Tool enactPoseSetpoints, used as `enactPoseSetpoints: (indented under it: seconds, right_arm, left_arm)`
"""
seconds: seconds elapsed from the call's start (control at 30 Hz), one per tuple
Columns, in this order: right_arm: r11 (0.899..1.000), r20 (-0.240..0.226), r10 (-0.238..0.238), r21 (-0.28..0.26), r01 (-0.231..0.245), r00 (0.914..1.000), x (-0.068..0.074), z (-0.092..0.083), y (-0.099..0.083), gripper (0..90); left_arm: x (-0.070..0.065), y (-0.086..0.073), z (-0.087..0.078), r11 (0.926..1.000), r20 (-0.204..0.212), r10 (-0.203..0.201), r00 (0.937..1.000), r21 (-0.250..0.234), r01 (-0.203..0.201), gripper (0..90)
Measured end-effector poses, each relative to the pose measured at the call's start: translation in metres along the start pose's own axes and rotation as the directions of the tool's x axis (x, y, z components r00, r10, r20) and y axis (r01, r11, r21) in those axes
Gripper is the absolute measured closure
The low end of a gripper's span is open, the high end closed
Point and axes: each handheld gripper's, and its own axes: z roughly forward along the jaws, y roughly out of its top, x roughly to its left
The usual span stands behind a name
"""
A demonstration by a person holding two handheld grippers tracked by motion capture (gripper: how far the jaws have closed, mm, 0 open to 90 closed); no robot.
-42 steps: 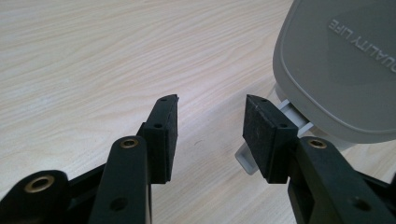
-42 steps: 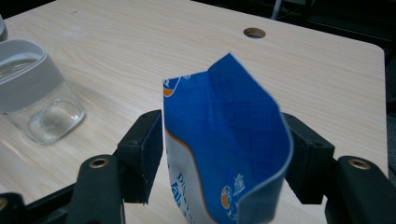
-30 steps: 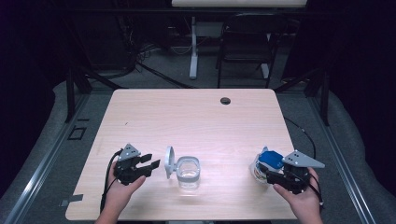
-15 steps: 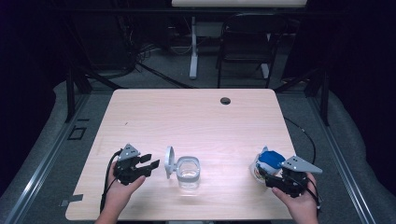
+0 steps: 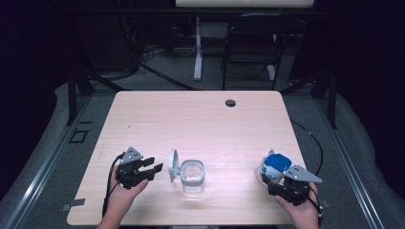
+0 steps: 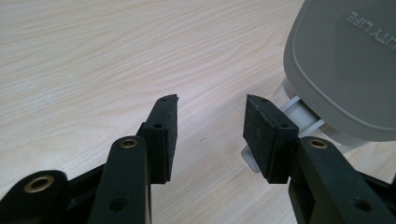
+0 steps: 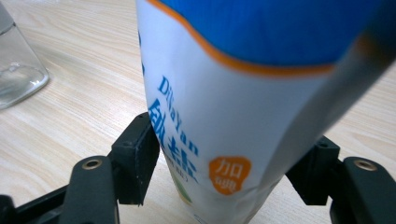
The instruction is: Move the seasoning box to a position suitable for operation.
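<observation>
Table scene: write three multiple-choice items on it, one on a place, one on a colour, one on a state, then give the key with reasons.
1. Where does the clear jar stand?
A. between the two grippers
B. at the far edge by the hole
C. on the floor

2. What colour is the top of the pouch?
A. red
B. blue
C. green

3. How are the left gripper's jaws?
A. shut on the lid
B. shut on nothing
C. open, holding nothing

Key:
1. A: in the high view the jar sits on the table with the left gripper on one side and the right gripper on the other.
2. B: the pouch is blue above an orange line, white below.
3. C: the left gripper view shows bare wood in the gap between the pads, with the grey lid off to the side.
</observation>
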Motion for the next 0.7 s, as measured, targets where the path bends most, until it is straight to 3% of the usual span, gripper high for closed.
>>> enactPoseSetpoints:
  seconds: [0.2,0.7]
  right_arm:
    - [1.0,-0.009,0.028,-0.003,-0.028,0.9996,-0.002,0.004,-0.007,33.6]
    - [1.0,-0.01,0.011,0.024,-0.011,0.9999,-0.003,0.014,-0.021,34.3]
  left_arm:
    - [0.0,0.0,0.0,1.0,0.0,0.001,1.0,0.001,-0.001,55.3]
    - [0.0,0.0,0.0,1.0,0.001,0.002,1.0,0.002,-0.002,55.4]
